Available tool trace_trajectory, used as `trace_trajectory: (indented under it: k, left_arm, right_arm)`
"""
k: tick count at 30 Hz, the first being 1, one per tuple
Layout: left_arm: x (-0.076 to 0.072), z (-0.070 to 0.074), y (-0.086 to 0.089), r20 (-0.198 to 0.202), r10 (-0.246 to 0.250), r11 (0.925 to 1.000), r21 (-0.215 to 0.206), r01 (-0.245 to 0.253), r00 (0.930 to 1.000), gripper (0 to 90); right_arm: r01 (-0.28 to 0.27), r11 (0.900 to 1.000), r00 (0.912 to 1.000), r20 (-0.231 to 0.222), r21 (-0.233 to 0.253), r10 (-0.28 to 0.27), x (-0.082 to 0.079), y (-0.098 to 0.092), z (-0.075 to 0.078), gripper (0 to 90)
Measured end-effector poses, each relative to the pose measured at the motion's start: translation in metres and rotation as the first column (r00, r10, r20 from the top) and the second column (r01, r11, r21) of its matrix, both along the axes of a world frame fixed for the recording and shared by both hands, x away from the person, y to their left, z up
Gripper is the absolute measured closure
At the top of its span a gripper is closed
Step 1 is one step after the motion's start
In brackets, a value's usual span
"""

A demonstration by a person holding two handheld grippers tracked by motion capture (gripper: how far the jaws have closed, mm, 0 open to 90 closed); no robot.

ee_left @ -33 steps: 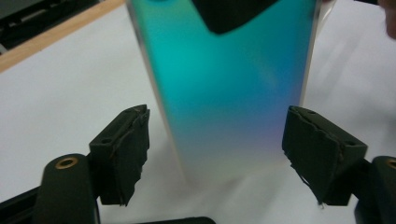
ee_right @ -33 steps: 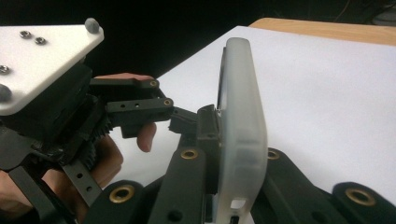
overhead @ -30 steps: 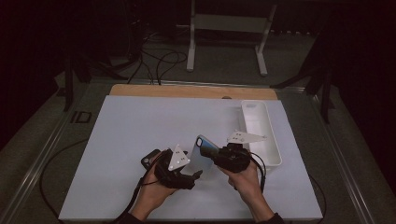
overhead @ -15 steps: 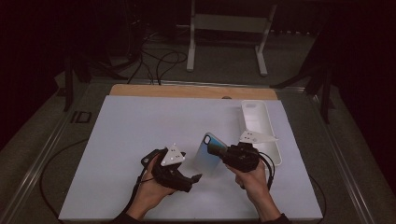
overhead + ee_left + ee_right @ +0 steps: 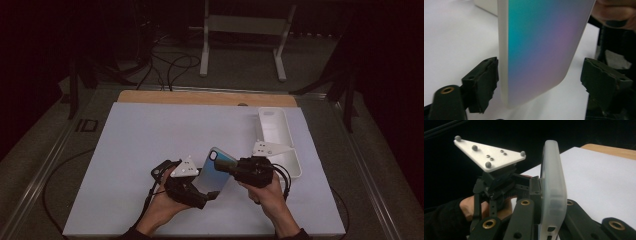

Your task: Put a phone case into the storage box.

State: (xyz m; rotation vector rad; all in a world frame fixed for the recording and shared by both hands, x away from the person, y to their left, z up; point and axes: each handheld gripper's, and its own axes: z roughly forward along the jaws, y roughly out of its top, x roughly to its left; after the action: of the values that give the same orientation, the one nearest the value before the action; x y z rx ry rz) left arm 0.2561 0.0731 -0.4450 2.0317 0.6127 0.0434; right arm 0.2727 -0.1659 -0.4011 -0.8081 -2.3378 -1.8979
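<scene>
Currently clamped in the right gripper (image 5: 234, 169): an iridescent phone case (image 5: 216, 170), held above the white desk (image 5: 140, 150) near its front edge, tilted, camera cutout at the upper end. Seen edge-on in the right gripper view (image 5: 554, 187), frosted rim upright, pinched between the two black jaws. Lower end of the case hanging between the jaws of the left gripper (image 5: 206, 196), spread wide and not closed on it; left pad just beside the case's pale edge in the left gripper view (image 5: 541, 82), possibly grazing it, cannot tell; right pad well apart. Teal-to-purple sheen across the case's face (image 5: 544, 45). Just behind the right hand (image 5: 267, 192), a white tray (image 5: 280, 135) lying lengthwise along the desk's right side. Beyond the white sheet, a wooden strip (image 5: 200, 97) along the far edge.
</scene>
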Motion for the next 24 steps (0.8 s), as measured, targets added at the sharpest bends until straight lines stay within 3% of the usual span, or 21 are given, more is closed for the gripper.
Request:
trace_trajectory:
  k: [3, 14, 16, 17, 18, 19, 20, 21, 22, 23, 24]
  left_arm:
    - [0.0002, -0.0005, 0.0017, 0.001, -0.020, 0.9996, -0.019, 0.020, 0.9998, 25.5]
    - [-0.0002, -0.0046, 0.0066, 0.002, -0.047, 0.9974, -0.054, 0.047, 0.9989, 49.0]
    - [-0.0011, -0.0043, 0.0071, 0.011, -0.053, 0.9969, -0.057, 0.054, 0.9985, 53.2]
    - [-0.0018, -0.0043, 0.0070, 0.018, -0.051, 0.9971, -0.056, 0.052, 0.9986, 58.0]
    - [-0.0018, -0.0043, 0.0070, 0.018, -0.051, 0.9971, -0.056, 0.052, 0.9986, 59.0]
    - [-0.0019, -0.0045, 0.0070, 0.023, -0.048, 0.9974, -0.053, 0.049, 0.9986, 62.0]
    - [-0.0019, -0.0045, 0.0070, 0.023, -0.048, 0.9974, -0.053, 0.049, 0.9986, 64.4]
    - [-0.0021, -0.0046, 0.0070, 0.027, -0.050, 0.9973, -0.054, 0.051, 0.9984, 67.4]
    - [-0.0021, -0.0046, 0.0070, 0.027, -0.050, 0.9973, -0.054, 0.051, 0.9984, 70.0]
    - [-0.0023, -0.0046, 0.0068, 0.028, -0.058, 0.9966, -0.057, 0.060, 0.9979, 74.3]
    - [-0.0023, -0.0046, 0.0068, 0.028, -0.058, 0.9966, -0.057, 0.060, 0.9979, 75.7]
  right_arm:
    - [-0.041, 0.999, 0.9991, 0.002, 0.003, 0.041, 0.0003, 0.0029, -0.0013, 86.8]
    - [-0.058, 0.997, 0.9979, 0.026, -0.045, 0.060, -0.0012, 0.0015, -0.0015, 85.2]
    - [-0.055, 0.997, 0.9978, 0.033, -0.053, 0.057, -0.0005, -0.0010, -0.0008, 80.1]
    - [-0.037, 0.996, 0.9984, 0.040, -0.077, 0.040, -0.0002, -0.0023, -0.0005, 73.4]
    - [-0.037, 0.996, 0.9984, 0.040, -0.077, 0.040, -0.0002, -0.0023, -0.0005, 73.4]
    - [-0.023, 0.995, 0.9986, 0.045, -0.096, 0.028, -0.0003, -0.0026, -0.0008, 66.7]
    - [-0.023, 0.995, 0.9986, 0.045, -0.096, 0.028, -0.0003, -0.0026, -0.0008, 66.7]
    - [0.000, 0.993, 0.9984, 0.056, -0.119, 0.007, -0.0007, -0.0020, -0.0013, 57.7]
    - [0.000, 0.993, 0.9984, 0.056, -0.119, 0.007, -0.0007, -0.0020, -0.0013, 57.7]
    - [0.008, 0.992, 0.9984, 0.056, -0.126, -0.001, -0.0009, -0.0014, -0.0022, 50.6]
    - [0.008, 0.992, 0.9984, 0.056, -0.126, -0.001, -0.0009, -0.0014, -0.0022, 50.6]
